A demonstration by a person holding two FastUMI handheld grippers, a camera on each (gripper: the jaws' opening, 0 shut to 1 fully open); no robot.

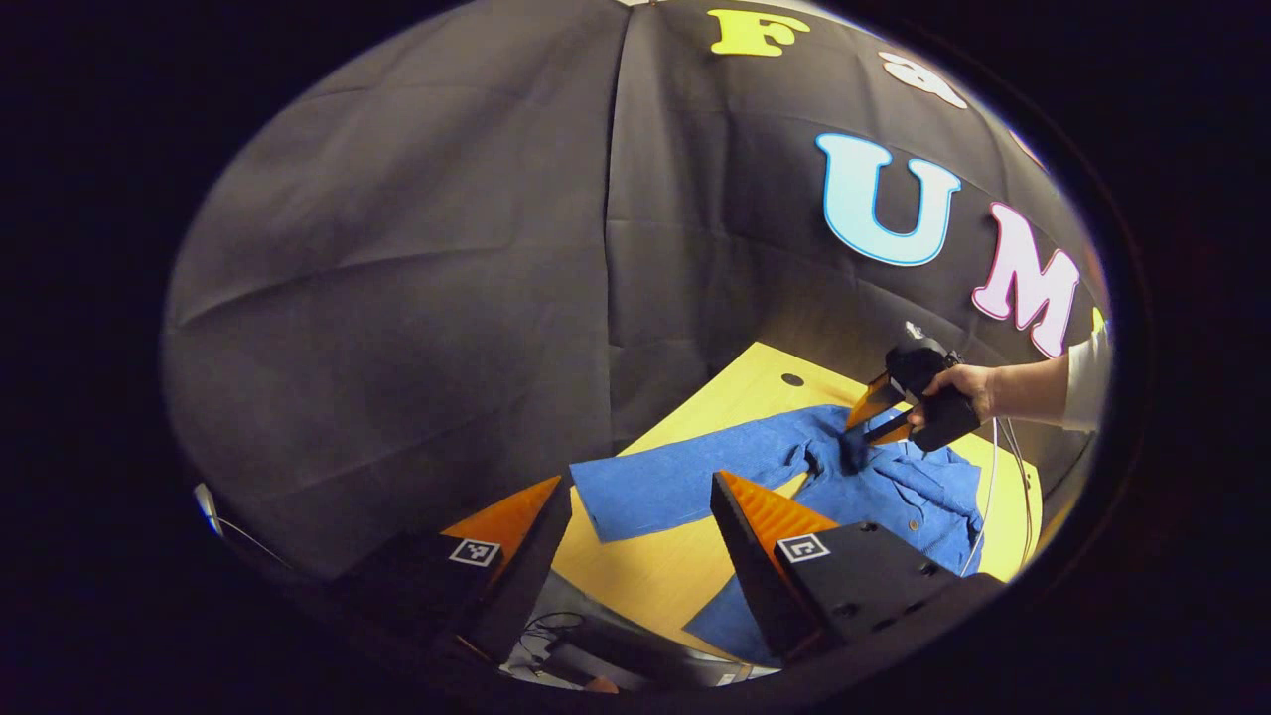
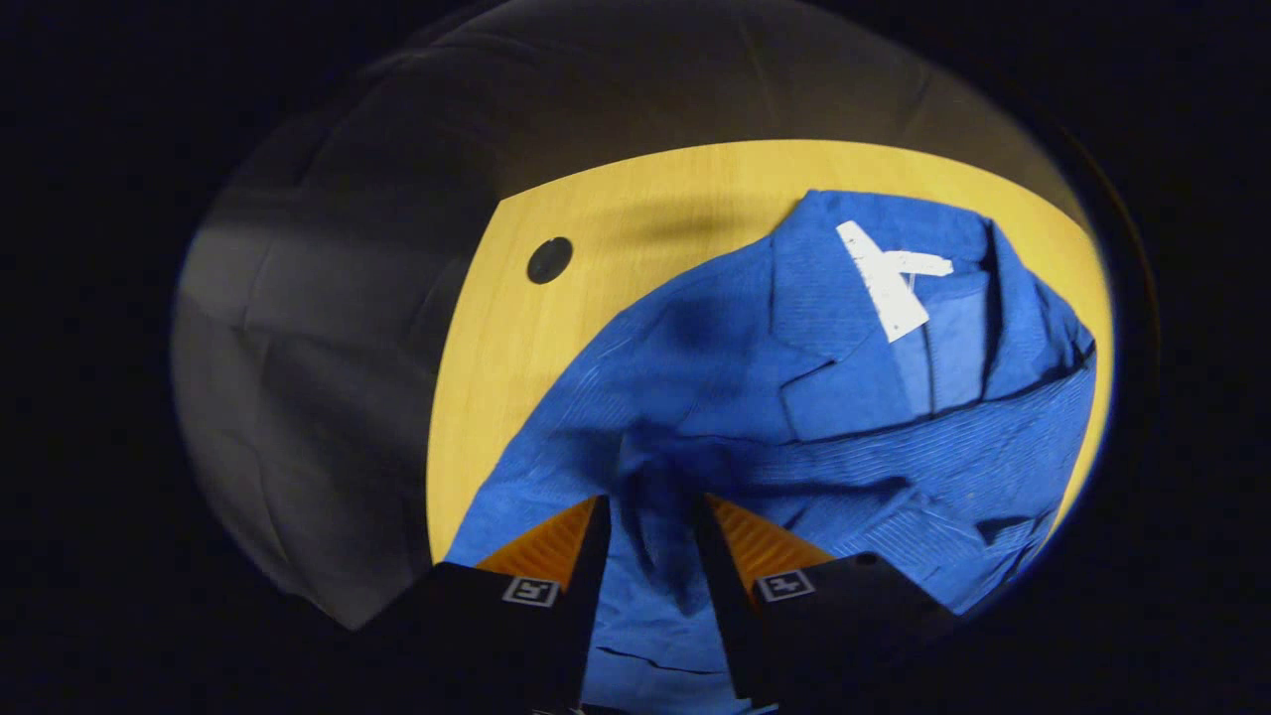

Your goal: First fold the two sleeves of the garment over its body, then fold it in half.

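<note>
A blue collared garment [image 1: 894, 487] lies rumpled on the yellow table [image 1: 735, 392], one sleeve [image 1: 655, 487] stretched out flat toward the table's edge. My left gripper [image 1: 638, 479] hovers open above that sleeve's cuff end, with nothing between its fingers. A hand holds my right gripper [image 1: 852, 429] farther off, near the garment's shoulder. In the right gripper view, the right gripper [image 2: 650, 500] is shut on a bunched fold of the garment [image 2: 794, 397]. The collar with its white label [image 2: 889, 278] lies beyond it.
The table has a round dark hole [image 2: 549, 259] near its far corner. A white cable [image 1: 993, 477] trails from the right gripper across the garment. Dark cables and gear [image 1: 586, 645] sit below the table's near edge. Black cloth wall [image 1: 447, 248] closes in behind.
</note>
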